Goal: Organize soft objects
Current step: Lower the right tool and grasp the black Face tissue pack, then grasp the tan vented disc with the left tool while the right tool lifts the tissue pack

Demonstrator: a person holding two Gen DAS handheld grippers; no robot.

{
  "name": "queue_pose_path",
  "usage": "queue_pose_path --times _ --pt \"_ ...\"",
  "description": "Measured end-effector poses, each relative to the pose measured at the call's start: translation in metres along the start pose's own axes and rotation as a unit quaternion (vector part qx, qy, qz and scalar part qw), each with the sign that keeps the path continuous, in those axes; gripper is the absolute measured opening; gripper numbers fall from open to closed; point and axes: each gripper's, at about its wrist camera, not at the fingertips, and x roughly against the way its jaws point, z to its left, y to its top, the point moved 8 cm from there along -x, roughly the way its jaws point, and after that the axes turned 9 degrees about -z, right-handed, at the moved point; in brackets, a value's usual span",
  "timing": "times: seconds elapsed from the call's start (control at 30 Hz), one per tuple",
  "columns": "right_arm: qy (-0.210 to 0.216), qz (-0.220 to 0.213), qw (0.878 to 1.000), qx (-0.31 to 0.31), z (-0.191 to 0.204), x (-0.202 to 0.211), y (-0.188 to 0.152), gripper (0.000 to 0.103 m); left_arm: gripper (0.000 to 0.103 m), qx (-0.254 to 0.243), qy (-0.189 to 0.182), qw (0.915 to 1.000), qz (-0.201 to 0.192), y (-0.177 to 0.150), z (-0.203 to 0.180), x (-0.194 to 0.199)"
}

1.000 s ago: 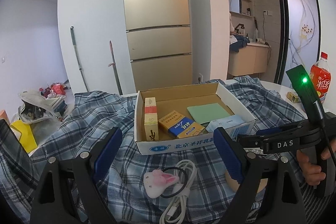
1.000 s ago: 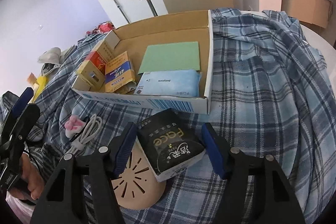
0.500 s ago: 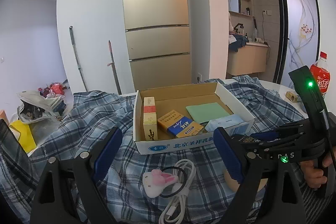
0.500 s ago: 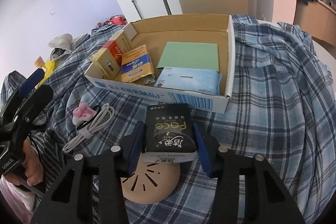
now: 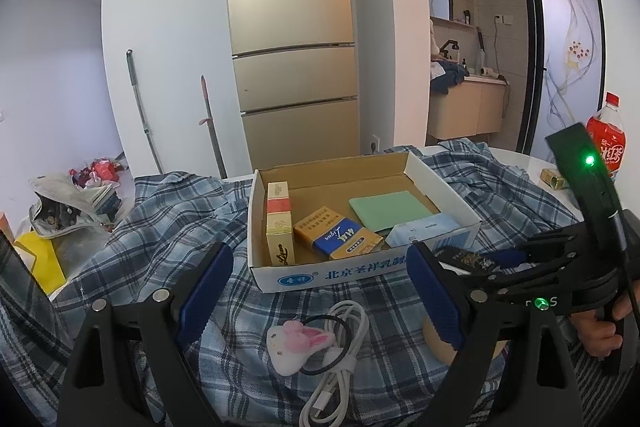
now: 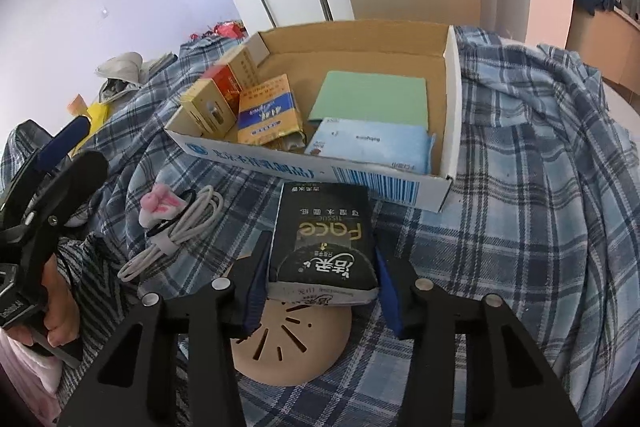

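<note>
The left gripper (image 5: pixel 318 293) hung with its jaws wide apart above the pink bunny toy (image 5: pixel 298 341) and coiled cable (image 5: pixel 340 355); the right gripper (image 6: pixel 320 285) pinched the black tissue pack (image 6: pixel 324 241) between its pads, just before the cardboard box (image 6: pixel 320 173).

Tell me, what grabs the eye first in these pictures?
Probably the black tissue pack pinched in the right claw, just in front of the open cardboard box of small packets. To its left, a pink-eared bunny toy and a coiled white cable lie on the blue plaid cloth.
</note>
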Motion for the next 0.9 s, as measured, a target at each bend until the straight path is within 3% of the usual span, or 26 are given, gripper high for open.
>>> queue_pose_path --times 0.13,0.27,0.5,0.6,0.73,0.9 --pt "-0.017 -0.042 0.999 0.012 0.004 0.024 0.013 0.046 0.090 -0.005 -0.008 0.9999 -0.004 0.000 -0.003 0.002" --pt "-0.062 -0.098 0.993 0.022 0.003 0.059 0.028 0.046 0.090 -0.016 -0.027 0.9995 -0.008 0.001 -0.011 0.005" --pt "-0.143 -0.176 0.973 0.047 -0.009 0.105 0.018 0.046 0.090 -0.055 -0.114 0.9917 0.024 -0.009 -0.046 0.005" --pt "-0.134 -0.188 0.972 0.040 -0.013 0.110 0.015 0.046 0.090 -0.077 -0.162 0.9819 0.062 -0.022 -0.067 0.001" --pt "-0.127 -0.191 0.973 0.036 -0.014 0.110 0.015 0.046 0.090 -0.120 -0.183 0.9711 0.095 -0.035 -0.088 -0.004" --pt "-0.126 -0.189 0.973 0.027 -0.017 0.108 0.011 0.046 0.090 -0.144 -0.226 0.9514 0.152 -0.052 -0.109 -0.009"
